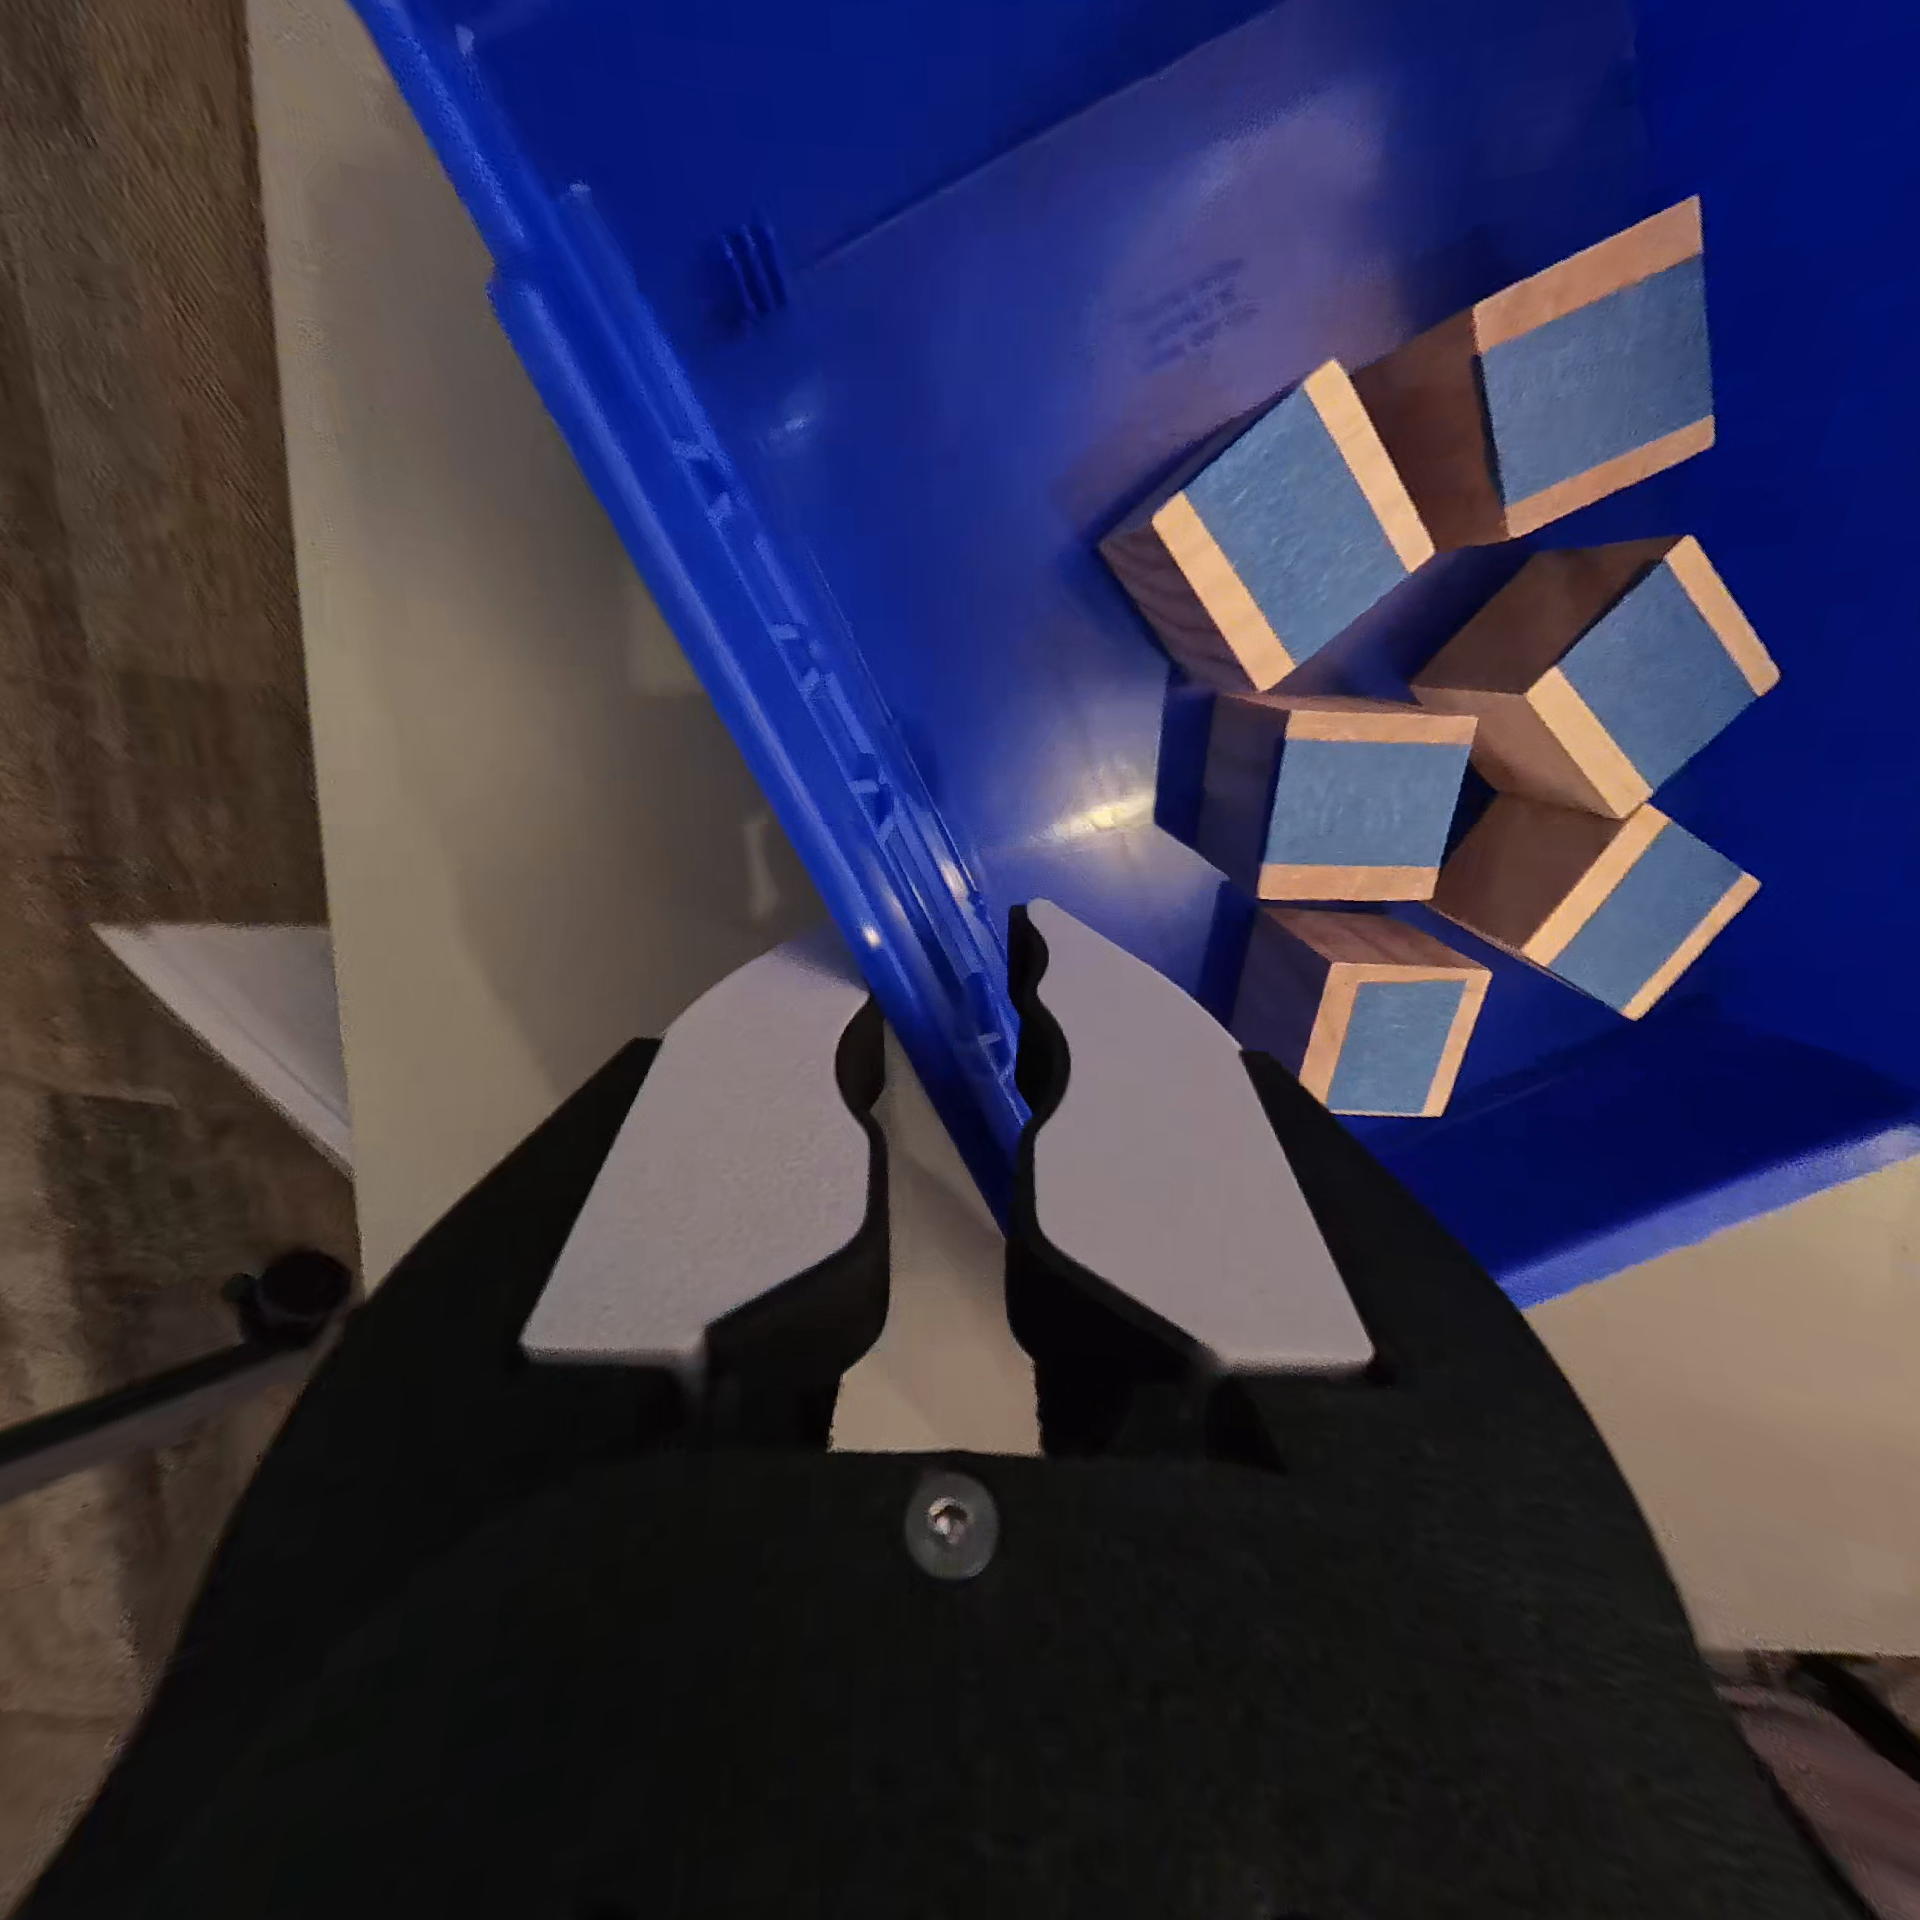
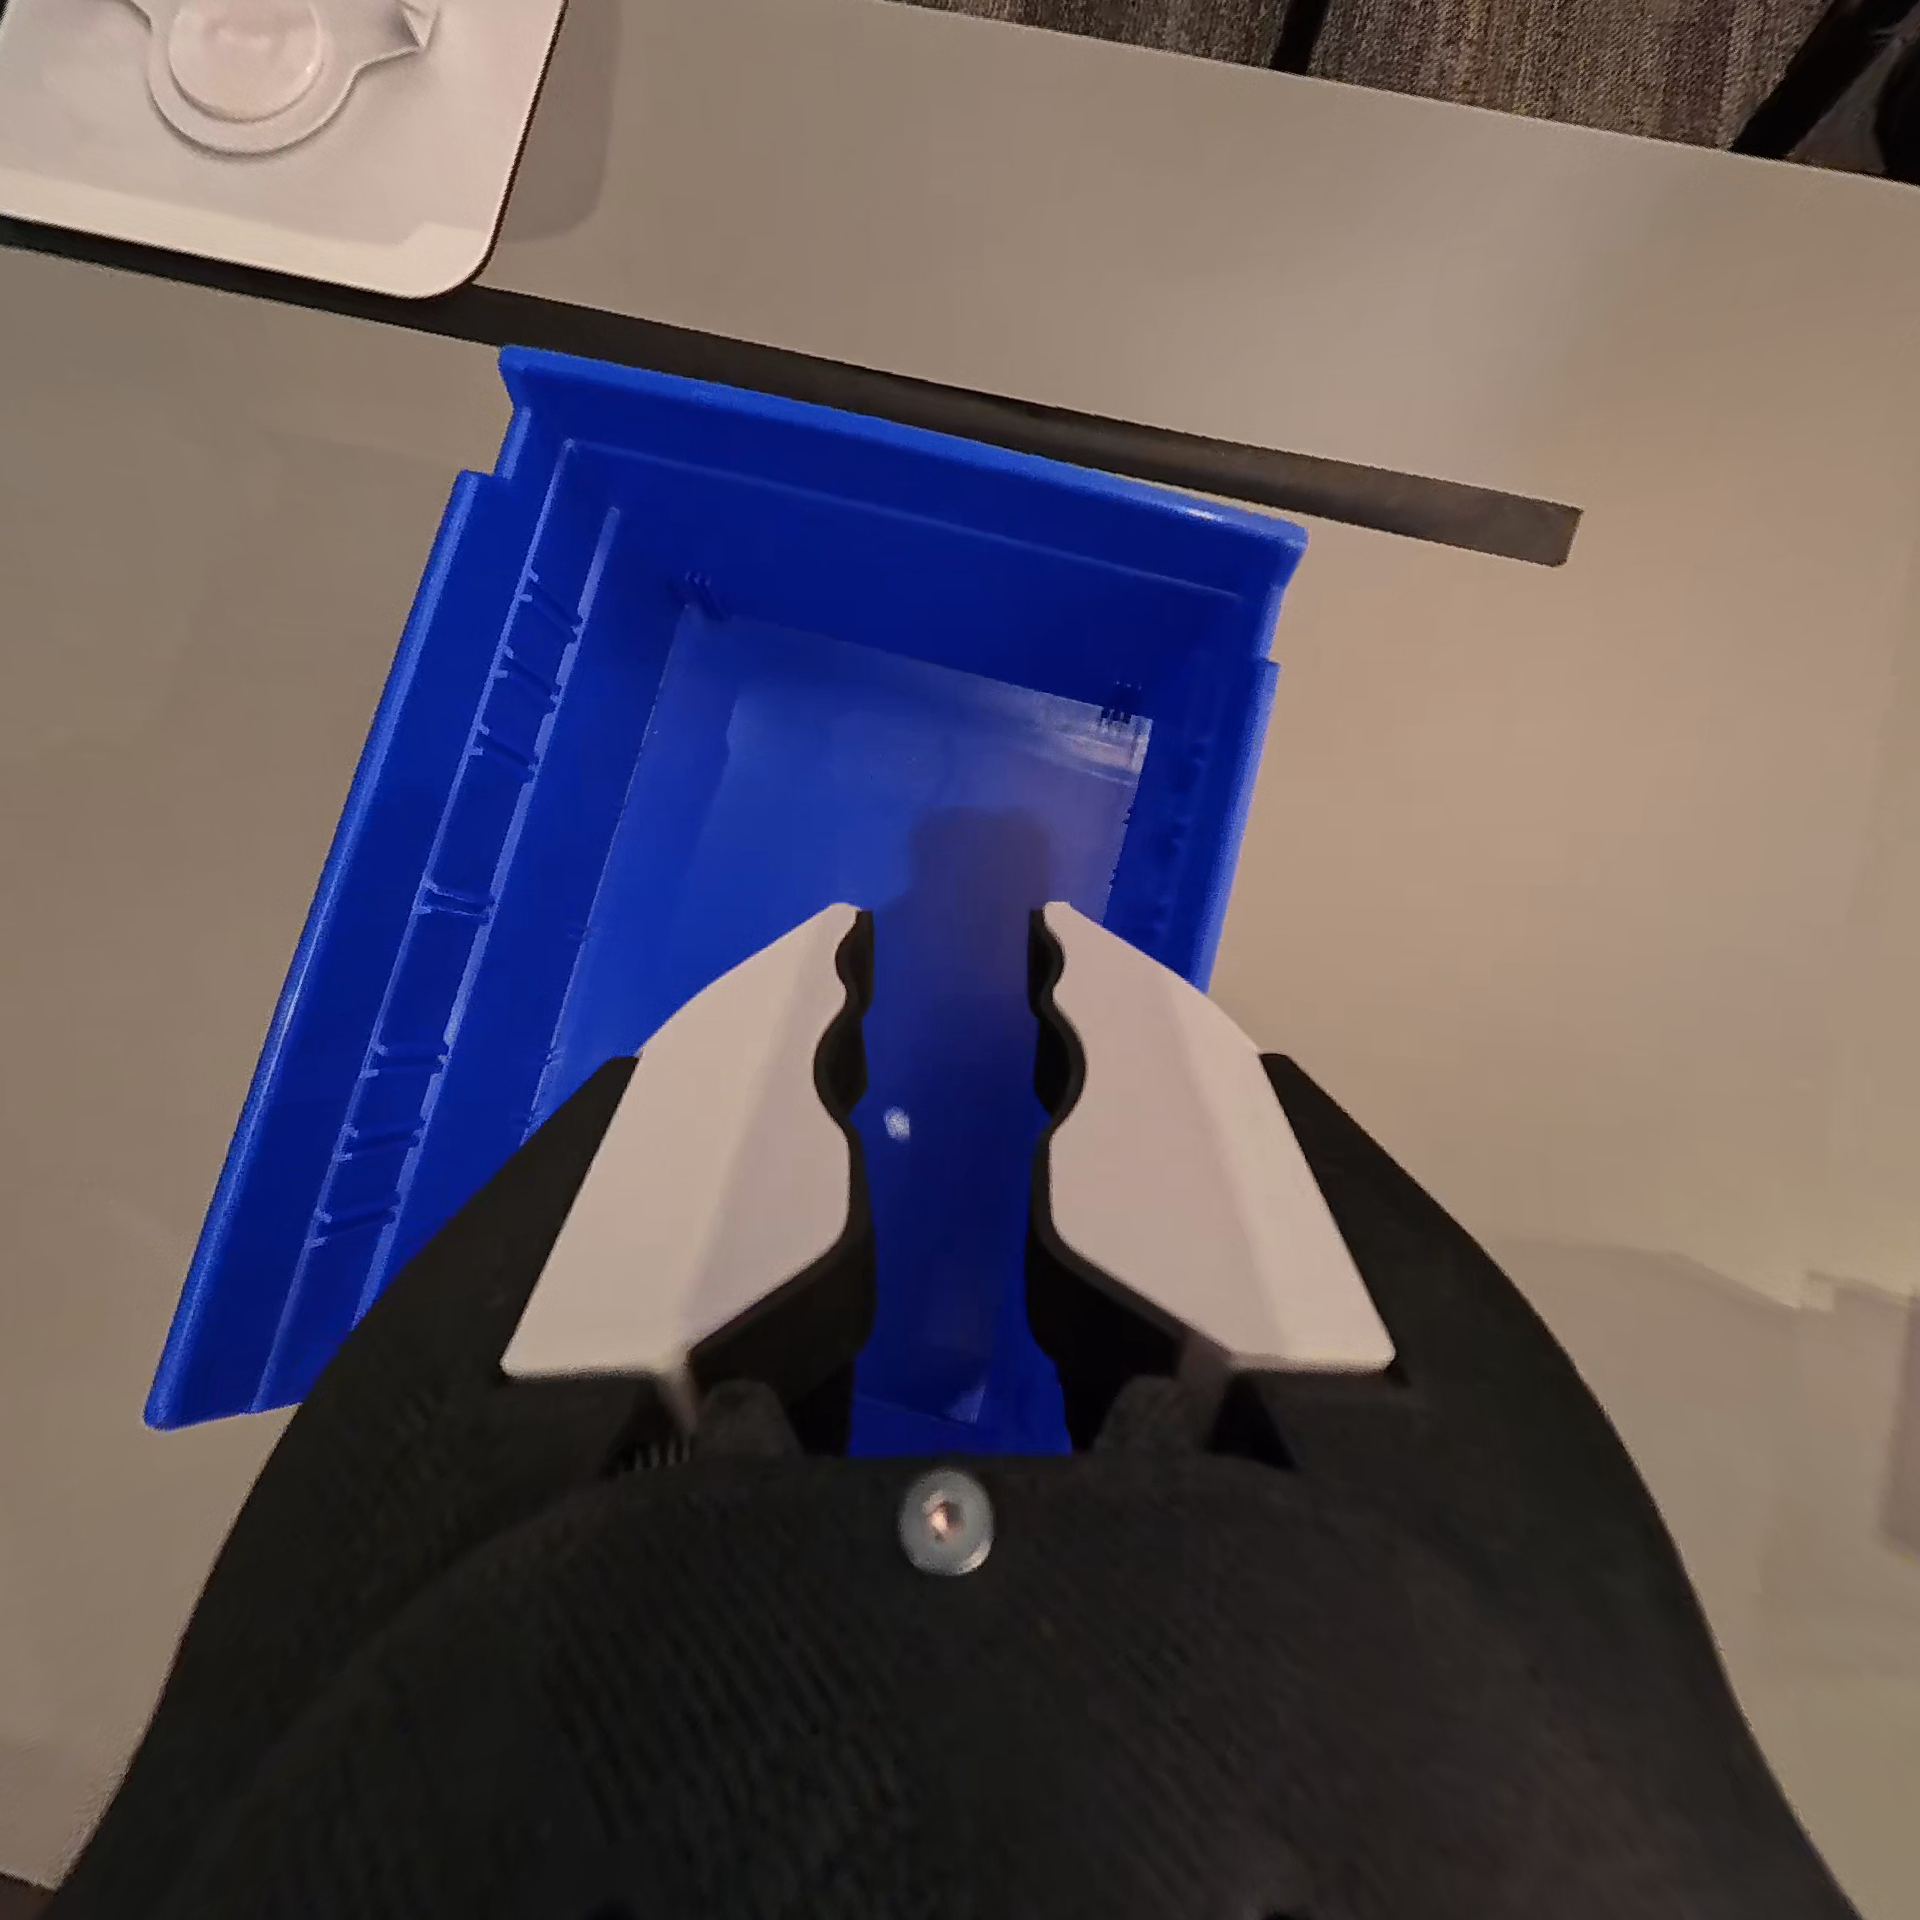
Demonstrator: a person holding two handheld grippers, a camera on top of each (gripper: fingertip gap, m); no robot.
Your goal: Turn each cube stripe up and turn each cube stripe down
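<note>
left gripper [image 1: 945, 997] clamps the bin [image 1: 665, 499] wall; six cubes [image 1: 1361, 800] at 2 o'clock, stripes up. right gripper [image 2: 945, 914], jaws apart, should grip one squarely by its sides.

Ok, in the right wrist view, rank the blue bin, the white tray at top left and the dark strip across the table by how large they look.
1. Blue bin, clearly the largest, though the right gripper hides part of it.
2. Dark strip: long but very thin.
3. White tray: cropped by the frame and farther away, so its place against the strip is unsure.
</note>
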